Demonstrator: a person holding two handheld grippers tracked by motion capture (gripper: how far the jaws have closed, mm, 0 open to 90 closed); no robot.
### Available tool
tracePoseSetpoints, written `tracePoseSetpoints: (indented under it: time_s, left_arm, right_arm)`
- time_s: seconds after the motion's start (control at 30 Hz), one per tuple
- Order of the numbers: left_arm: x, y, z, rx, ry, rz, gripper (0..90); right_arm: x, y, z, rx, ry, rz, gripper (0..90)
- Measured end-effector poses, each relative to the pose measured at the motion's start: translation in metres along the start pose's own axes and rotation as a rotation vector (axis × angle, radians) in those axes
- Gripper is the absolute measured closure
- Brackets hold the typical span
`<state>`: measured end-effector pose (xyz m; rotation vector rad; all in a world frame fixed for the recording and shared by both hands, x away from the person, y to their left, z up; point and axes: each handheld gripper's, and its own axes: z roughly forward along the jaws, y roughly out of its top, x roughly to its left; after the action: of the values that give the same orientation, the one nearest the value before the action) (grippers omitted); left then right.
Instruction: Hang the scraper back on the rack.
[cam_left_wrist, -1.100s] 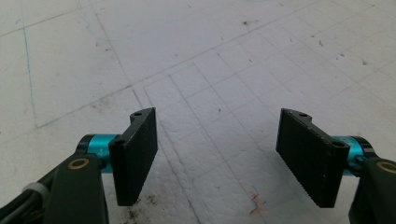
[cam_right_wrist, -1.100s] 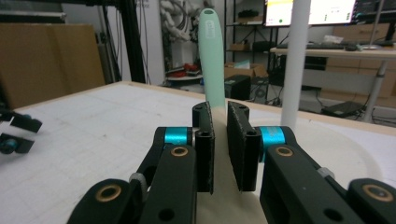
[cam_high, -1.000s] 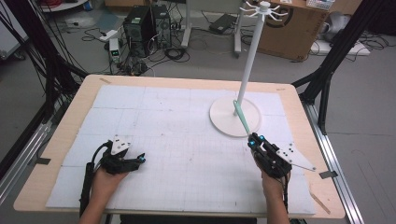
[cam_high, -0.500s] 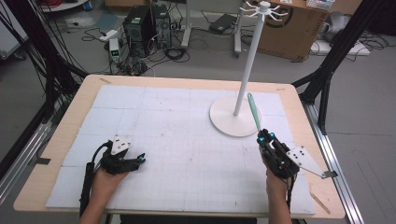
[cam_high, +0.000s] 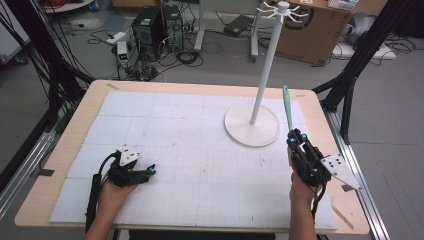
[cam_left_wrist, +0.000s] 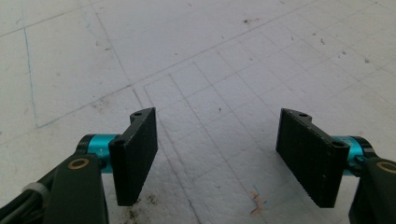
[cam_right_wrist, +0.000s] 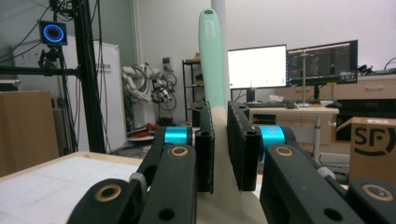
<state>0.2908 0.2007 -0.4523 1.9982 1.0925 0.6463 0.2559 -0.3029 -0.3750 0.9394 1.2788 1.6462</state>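
My right gripper (cam_high: 295, 141) is lifted above the table's right side and is shut on a utensil (cam_high: 287, 107) with a mint-green handle. The handle points up and away, just right of the white hook stand's round base (cam_high: 251, 126). In the right gripper view the jaws of the right gripper (cam_right_wrist: 220, 140) clamp the utensil's beige lower part, and the green handle (cam_right_wrist: 212, 60) rises in front of the stand's pole. My left gripper (cam_high: 149, 170) rests low at the table's front left. Its jaws stand wide apart over bare white mat (cam_left_wrist: 219, 154) with nothing between them.
The stand's tall pole (cam_high: 265, 70) ends in a ring of hooks (cam_high: 282, 9) high above the table. A white gridded mat (cam_high: 190, 145) covers the wooden tabletop. Black frame posts (cam_high: 350, 75) stand beside the table, with computers and cables on the floor behind.
The right gripper has risen and shifted slightly right with the utensil. The handle has lifted clear of the stand's base and now points more upward. The left gripper has not moved.
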Motion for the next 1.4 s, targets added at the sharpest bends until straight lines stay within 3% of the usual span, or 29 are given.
tracePoseSetpoints:
  time_s: [0.83,1.07,1.4]
  left_arm:
    - [0.0,0.0,0.0,0.0,-0.001,-0.002,29.9]
    - [0.0,0.0,0.0,0.001,-0.001,0.0,29.9]
    - [0.0,0.0,0.0,0.001,0.001,0.0,29.9]
  right_arm:
    - [-0.009,0.057,0.033,-0.062,-0.03,-0.021,82.0]
    - [-0.01,0.079,0.045,-0.068,-0.025,-0.056,82.1]
    - [-0.013,0.099,0.056,-0.084,-0.029,-0.061,82.1]
